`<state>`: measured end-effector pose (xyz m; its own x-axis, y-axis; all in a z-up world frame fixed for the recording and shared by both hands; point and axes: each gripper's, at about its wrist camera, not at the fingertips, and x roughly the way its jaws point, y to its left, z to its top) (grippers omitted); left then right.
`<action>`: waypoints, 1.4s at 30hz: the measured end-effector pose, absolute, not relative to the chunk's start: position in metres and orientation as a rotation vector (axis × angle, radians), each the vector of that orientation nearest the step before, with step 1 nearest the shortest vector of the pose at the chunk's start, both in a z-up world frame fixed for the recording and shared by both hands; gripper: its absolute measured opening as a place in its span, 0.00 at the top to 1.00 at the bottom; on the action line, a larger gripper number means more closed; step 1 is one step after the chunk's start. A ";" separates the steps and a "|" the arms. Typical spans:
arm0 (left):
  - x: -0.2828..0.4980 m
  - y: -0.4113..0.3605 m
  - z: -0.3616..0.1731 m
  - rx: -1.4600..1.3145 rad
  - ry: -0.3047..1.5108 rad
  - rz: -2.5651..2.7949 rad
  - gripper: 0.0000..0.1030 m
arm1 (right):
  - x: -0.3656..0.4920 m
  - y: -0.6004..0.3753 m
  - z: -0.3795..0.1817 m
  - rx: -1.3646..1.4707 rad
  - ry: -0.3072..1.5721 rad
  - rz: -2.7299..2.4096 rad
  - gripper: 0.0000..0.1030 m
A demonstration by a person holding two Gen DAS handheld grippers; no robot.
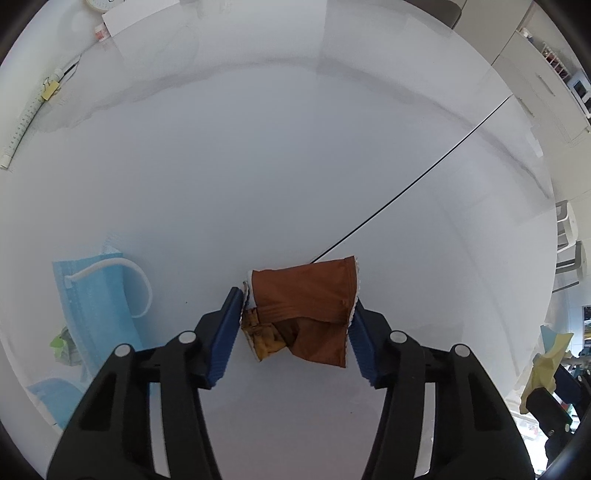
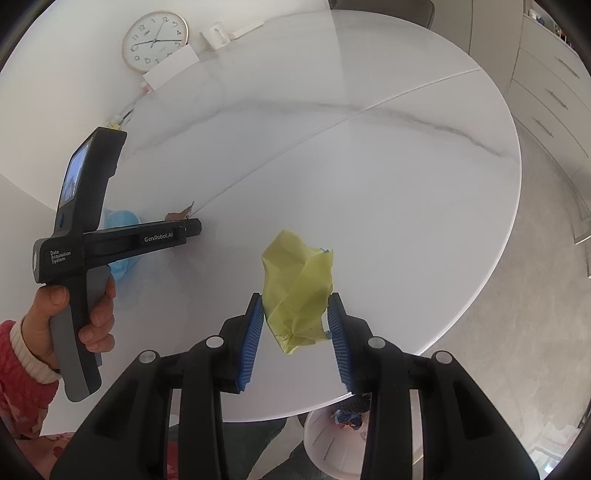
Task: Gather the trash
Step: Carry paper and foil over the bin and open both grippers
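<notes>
The left tool (image 1: 297,317) pinches a brown wrapper (image 1: 306,310) on the desk (image 1: 295,166), a blue mask (image 1: 99,295) at nine o'clock, while the right tool (image 2: 295,321) grips crumpled yellow paper (image 2: 297,291).

1. Table (image 2: 369,177): round, white top with faint grey marble veining; it fills most of both views. A thin dark seam line (image 1: 424,173) runs diagonally across it towards the upper right.
2. Floor (image 2: 524,325): grey, mottled, carpet-like surface at the right of the right wrist view.
3. Cabinets (image 2: 550,92): pale drawer fronts with slim handles, upper right of the frame.
4. Wall clock (image 2: 155,40): round, white face, thin gold rim, upper left; whether it hangs or lies flat cannot be told.
5. Chair back (image 2: 384,9): dark, at the top edge beyond the table.
6. Light: even, soft and cool; pale reflections on the glossy top.
</notes>
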<state>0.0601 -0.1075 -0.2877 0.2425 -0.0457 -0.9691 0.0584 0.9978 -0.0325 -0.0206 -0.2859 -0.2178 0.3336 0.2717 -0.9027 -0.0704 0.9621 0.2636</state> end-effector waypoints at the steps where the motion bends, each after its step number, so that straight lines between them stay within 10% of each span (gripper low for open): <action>1: 0.058 -0.109 -0.285 0.010 1.320 -0.081 0.49 | -0.021 -0.285 -0.217 0.188 1.211 0.227 0.65; 18: -0.065 -0.197 -0.226 0.146 1.278 -0.442 0.49 | -0.091 -0.331 -0.215 0.135 1.211 0.169 0.65; 31: -0.154 -0.302 -0.282 0.276 1.491 -0.639 0.48 | -0.202 -0.408 -0.270 0.217 1.363 0.057 0.65; 42: -0.194 -0.325 -0.305 0.360 1.581 -0.585 0.31 | -0.221 -0.430 -0.290 0.230 1.395 0.080 0.65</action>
<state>-0.1941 -0.3246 -0.3052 -0.1022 -0.1142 -0.9882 0.5561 0.8171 -0.1519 -0.2210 -0.4302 -0.2902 0.1763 0.1910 -0.9656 0.0797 0.9750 0.2074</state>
